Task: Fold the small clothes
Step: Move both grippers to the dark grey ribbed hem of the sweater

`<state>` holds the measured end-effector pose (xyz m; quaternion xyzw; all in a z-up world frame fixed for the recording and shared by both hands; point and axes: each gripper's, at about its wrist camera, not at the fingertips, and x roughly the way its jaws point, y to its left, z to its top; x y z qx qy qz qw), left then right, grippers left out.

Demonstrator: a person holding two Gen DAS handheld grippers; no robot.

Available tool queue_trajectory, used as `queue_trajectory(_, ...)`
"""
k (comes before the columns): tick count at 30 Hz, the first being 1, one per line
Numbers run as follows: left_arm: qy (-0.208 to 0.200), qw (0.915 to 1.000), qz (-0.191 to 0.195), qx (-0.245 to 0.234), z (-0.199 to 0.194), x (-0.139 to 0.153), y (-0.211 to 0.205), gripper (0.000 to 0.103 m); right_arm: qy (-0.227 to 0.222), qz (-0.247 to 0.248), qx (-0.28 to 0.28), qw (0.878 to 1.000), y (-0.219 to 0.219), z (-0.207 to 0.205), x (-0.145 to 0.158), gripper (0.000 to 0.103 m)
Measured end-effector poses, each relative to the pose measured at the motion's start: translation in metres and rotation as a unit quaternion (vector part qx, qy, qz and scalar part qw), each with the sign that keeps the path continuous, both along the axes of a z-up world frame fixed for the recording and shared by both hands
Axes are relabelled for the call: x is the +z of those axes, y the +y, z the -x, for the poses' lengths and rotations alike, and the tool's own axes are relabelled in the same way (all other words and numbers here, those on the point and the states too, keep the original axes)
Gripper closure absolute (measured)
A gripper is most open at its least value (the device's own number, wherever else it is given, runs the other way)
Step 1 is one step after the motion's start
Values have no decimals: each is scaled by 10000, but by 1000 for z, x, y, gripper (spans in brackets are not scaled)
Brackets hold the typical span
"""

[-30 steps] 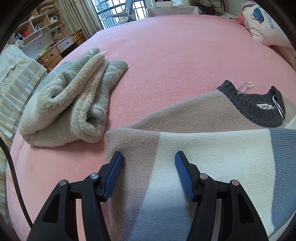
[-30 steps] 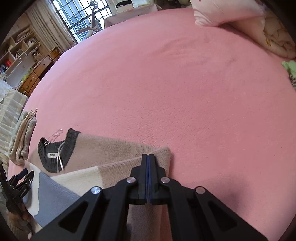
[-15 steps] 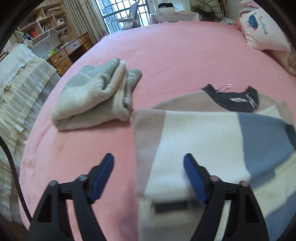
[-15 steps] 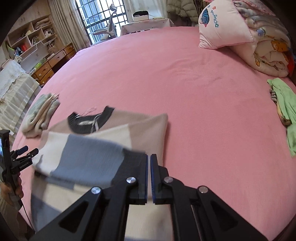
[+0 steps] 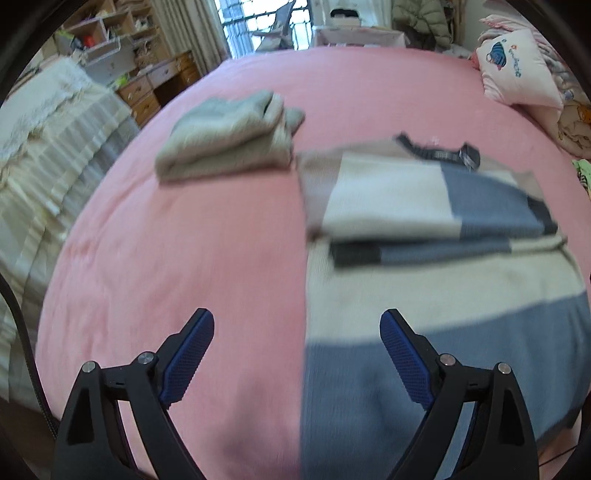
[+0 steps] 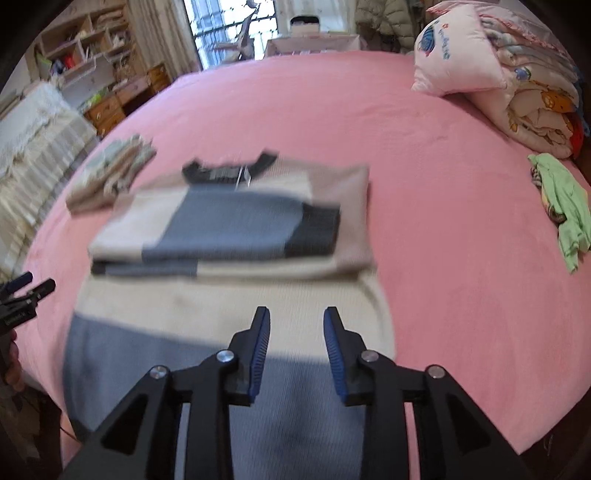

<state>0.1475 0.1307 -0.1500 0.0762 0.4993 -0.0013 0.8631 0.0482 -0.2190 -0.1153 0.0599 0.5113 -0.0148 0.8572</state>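
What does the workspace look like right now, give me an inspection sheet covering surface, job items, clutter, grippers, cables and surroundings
Surface: pink fleece bed cover, smooth.
Job's things: colour-block knit sweater in cream, blue-grey and beige, sleeves folded across the chest, lower half lying flat toward the cameras; folded grey-green fuzzy garment to its left, set apart.
Clutter: crumpled light green garment at the right edge of the bed.
Grippers: left gripper open, straddling the sweater's left edge; right gripper open over the hem area; both empty.
Cables: black cable at the left rim of the left wrist view.
Surroundings: pink printed pillow, rolled patterned quilt, wooden drawers, barred window.
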Motion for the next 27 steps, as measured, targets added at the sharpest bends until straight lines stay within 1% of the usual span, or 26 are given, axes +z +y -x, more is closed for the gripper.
queue_trajectory(3,123,9999,16,28,25,-15,10,12,126,-21,87,9999,7,25,-15,73)
queue_trajectory(6,169,9998,-71,17,51,-28,16,12,224,-1,161,9996,12,50,-29,73)
queue_trajectory(12,408,9991,-53,78,94,-53,27,12,485,81,228,9985,9,103,-56,73)
queue_trajectory(15,503,9987,-31,125,111,-63,30,12,417,-51,179,9990,3,127,-56,73)
queue_trajectory(18,573,9980,155,197,124,-67,32,12,362,-144,94,9992,-3,146,-52,73)
queue_trajectory(23,557,9971,480,218,138,-67,34,12,279,-89,31,9996,-9,167,-45,73)
queue_trajectory(27,610,9954,695,259,147,-68,36,12,228,-242,-114,9994,-22,182,-43,73)
